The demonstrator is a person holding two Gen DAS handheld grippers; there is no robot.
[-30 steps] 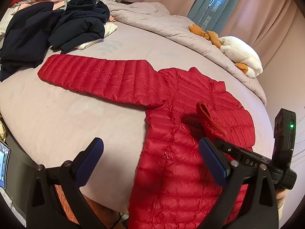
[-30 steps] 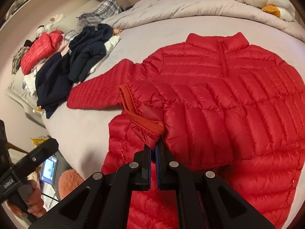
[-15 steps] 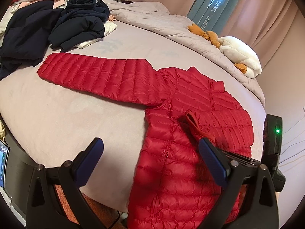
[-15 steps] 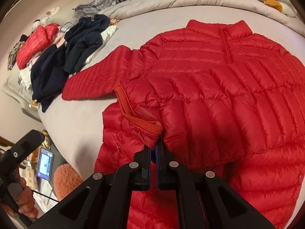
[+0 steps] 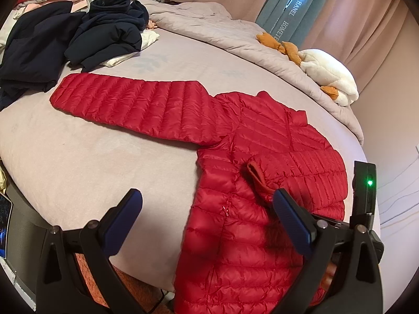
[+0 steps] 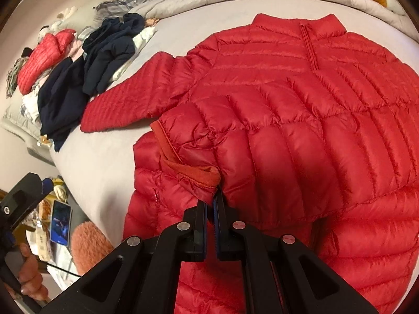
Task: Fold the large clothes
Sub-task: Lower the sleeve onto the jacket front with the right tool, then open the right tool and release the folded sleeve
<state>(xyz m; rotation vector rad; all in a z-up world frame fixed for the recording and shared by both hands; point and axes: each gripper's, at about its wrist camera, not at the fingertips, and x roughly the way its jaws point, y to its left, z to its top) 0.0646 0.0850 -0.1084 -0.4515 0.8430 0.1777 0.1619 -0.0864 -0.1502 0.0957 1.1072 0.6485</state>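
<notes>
With the red puffer jacket (image 6: 301, 99) spread front-up on the bed (image 5: 78, 162), the right gripper (image 6: 213, 196) is clamped tight on the cuff (image 6: 199, 175) of one sleeve, jaws pressed together on the orange lining. That sleeve is folded in across the chest, cuff bunched over the lower front panel, slightly lifted off the body. From the left wrist view the same cuff (image 5: 258, 180) stands up as a small ridge just past the left gripper's far finger.

Left gripper (image 5: 207, 209) is spread wide, blue pads (image 5: 293, 222) well apart, nothing between them. It hangs over the near edge of the bed, one finger over bare sheet, the other over the jacket's hem side. No contact with fabric that I can see.

Other sleeve (image 5: 136, 104) lies flat and straight out across the sheet, pointing toward the pile of dark navy clothes (image 5: 104, 34) at the head end. Collar (image 6: 322, 23) is zipped and points toward the rumpled grey duvet (image 5: 235, 36). White and orange plush toy (image 5: 327, 78) sits on the duvet by the curtain (image 5: 340, 21).

A second red quilted garment (image 6: 42, 57) sits folded at the far corner beyond the navy pile. Phone (image 6: 60, 222) and a fuzzy orange cushion (image 6: 89, 246) are down off the bed's near side. A person's hand (image 6: 28, 274) grips the left tool's handle at the frame edge.
</notes>
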